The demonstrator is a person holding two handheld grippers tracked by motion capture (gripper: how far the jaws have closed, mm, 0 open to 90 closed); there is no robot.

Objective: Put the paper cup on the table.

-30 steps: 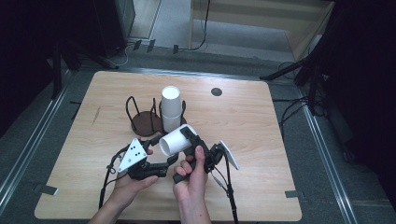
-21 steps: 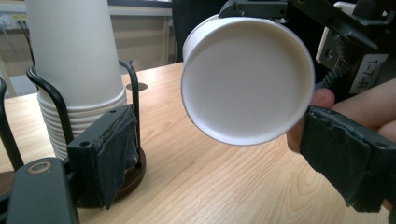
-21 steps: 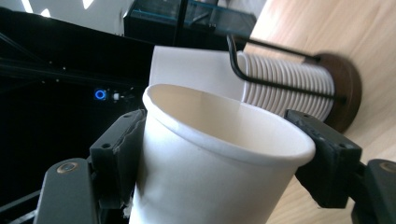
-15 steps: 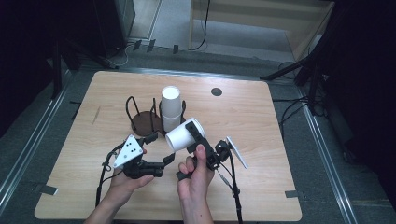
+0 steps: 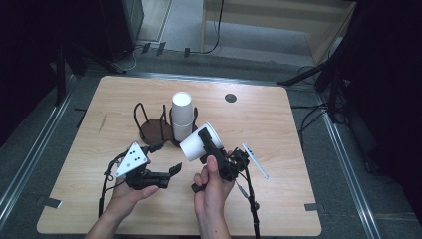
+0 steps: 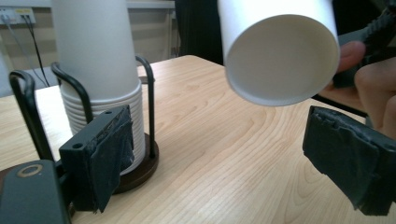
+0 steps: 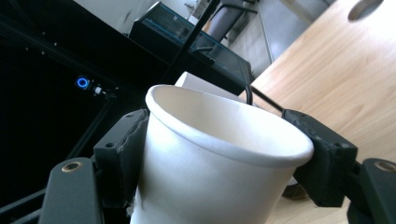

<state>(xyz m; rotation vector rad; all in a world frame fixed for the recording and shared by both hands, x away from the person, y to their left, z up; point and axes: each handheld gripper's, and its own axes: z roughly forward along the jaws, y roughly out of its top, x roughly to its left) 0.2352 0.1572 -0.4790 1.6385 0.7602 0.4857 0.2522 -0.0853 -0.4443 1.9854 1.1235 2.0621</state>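
A white paper cup (image 5: 198,142) hangs tilted above the table's middle, with my right gripper (image 5: 208,144) shut on it. In the right gripper view both pads (image 7: 123,149) press the cup (image 7: 210,177) just under its rim; these jaws have just been closing on it. My left gripper (image 5: 166,158) sits low at the left, and its jaws have just been opening. Nothing is between its pads (image 6: 109,154), and the cup's mouth (image 6: 280,56) floats above and beyond them. A stack of white cups (image 5: 182,117) stands in a black wire holder (image 5: 149,130).
The holder's left slot shows its brown base bare. The stack (image 6: 98,60) and a holder wire (image 6: 150,107) stand close to the left gripper's left jaw. A dark round hole (image 5: 230,98) lies in the wooden table (image 5: 298,174) at the back. Cables trail toward the near edge.
The left jaws spread apart and that hand drew back left from the cup. The right gripper lifted the cup a little up and to the right.
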